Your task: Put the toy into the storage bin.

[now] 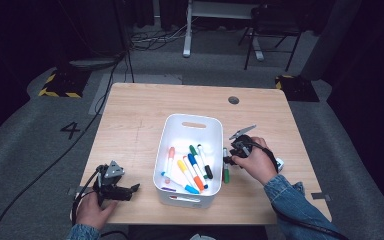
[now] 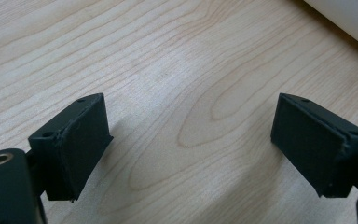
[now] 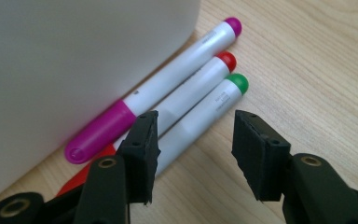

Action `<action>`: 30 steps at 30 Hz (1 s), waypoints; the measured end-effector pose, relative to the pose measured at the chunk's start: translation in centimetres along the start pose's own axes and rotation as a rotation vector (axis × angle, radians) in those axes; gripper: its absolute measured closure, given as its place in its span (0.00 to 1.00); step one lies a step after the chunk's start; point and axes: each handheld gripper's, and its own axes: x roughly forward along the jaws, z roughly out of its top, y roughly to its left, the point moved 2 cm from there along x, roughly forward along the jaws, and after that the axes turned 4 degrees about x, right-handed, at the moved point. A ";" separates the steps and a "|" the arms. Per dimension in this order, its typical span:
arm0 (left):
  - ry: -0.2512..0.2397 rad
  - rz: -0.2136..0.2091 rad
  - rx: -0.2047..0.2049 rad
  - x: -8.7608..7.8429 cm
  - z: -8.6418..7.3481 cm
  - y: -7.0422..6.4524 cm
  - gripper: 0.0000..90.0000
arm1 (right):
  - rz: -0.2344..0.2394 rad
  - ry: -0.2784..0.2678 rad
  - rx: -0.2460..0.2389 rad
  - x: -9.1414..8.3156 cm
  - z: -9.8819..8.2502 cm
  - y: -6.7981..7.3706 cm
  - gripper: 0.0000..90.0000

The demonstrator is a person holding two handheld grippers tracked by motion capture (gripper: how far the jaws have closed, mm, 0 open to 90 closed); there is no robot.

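The left gripper (image 2: 191, 140) rests with fingers wide apart over bare, pale woodgrain table (image 2: 168, 56). The smooth white plastic bin (image 3: 65, 60) stands mid-table. Beside its wall lie three round markers; the right gripper (image 3: 196, 140), fingers half-spread, empty, straddles the green-capped marker (image 3: 205, 109).

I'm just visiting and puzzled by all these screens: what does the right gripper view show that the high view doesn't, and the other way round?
The right gripper view alone shows three markers side by side against the bin's wall: magenta marker, red marker and green marker, with open jaws above the green one. The high view alone shows the markers inside the white bin, the left gripper and the whole table. Both show the right gripper, bin and tabletop.
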 end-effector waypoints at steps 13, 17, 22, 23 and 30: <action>0.000 0.003 0.005 0.0 0.0 0.0 0.13 | -0.048 0.052 0.020 0.6 -1.2 -1.1 0.72; 0.000 0.009 0.009 0.0 0.0 0.1 0.13 | -0.053 0.074 0.039 0.0 -1.8 -1.7 0.85; -0.001 0.003 0.005 0.0 0.0 0.0 0.13 | -0.072 0.068 0.050 -0.2 -2.0 -2.0 0.85; -0.001 0.007 0.008 0.0 0.0 0.1 0.13 | -0.071 0.067 0.050 -0.2 -2.0 -2.0 0.85; 0.000 0.005 0.006 0.0 0.0 0.0 0.13 | -0.078 0.067 0.057 -0.2 -2.0 -2.0 0.86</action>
